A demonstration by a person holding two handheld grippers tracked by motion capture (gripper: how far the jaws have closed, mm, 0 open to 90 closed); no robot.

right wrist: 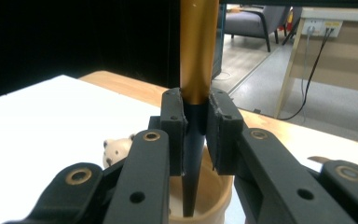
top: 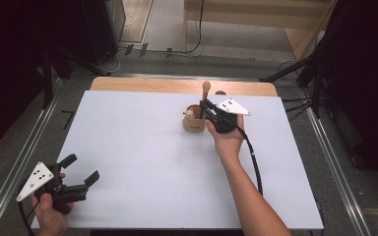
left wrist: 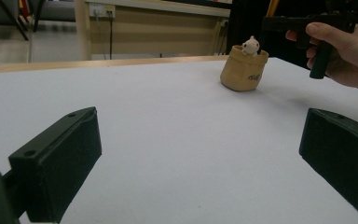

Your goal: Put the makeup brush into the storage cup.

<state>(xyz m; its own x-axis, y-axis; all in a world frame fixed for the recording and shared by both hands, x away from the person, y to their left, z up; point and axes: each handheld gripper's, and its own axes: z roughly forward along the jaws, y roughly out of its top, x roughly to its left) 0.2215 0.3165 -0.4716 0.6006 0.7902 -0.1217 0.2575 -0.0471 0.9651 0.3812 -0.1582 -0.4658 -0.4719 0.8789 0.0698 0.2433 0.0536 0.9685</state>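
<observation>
Cup (top: 194, 123), one; brush (top: 206, 93), one.

The one piece of writing stands on the front of the small tan pot (left wrist: 244, 70) seen in the left gripper view: a short dark mark or word printed low on its wall, slanted, too small and blurred to make out letter by letter. No other label, brand, number or sign can be read on any other thing in the three views.
</observation>
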